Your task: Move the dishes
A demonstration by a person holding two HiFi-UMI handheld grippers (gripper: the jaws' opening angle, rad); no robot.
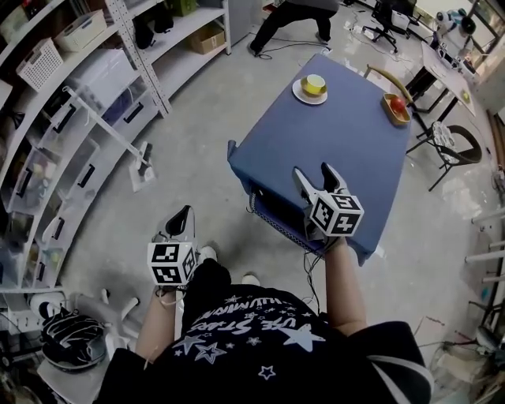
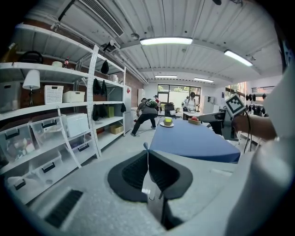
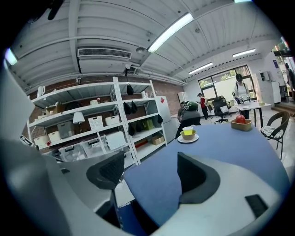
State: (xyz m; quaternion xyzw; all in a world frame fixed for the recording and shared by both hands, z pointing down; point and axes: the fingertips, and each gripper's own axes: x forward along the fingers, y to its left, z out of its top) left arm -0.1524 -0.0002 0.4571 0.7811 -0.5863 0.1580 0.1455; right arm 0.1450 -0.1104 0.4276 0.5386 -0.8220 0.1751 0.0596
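A white plate point(image 1: 310, 92) carrying a yellow bowl point(image 1: 315, 84) with a pale cup in it stands at the far end of the blue table point(image 1: 331, 150). The same stack shows as the bowl point(image 3: 187, 134) in the right gripper view and the bowl point(image 2: 168, 122) far off in the left gripper view. My right gripper point(image 1: 316, 179) hovers open over the table's near edge, far short of the dishes. My left gripper point(image 1: 185, 215) hangs shut and empty over the floor, left of the table.
A wooden tray holding a red apple point(image 1: 397, 105) sits at the table's far right corner. White shelving point(image 1: 71, 150) with bins lines the left side. A person point(image 1: 293, 17) bends over beyond the table. Chairs point(image 1: 450, 146) stand to the right.
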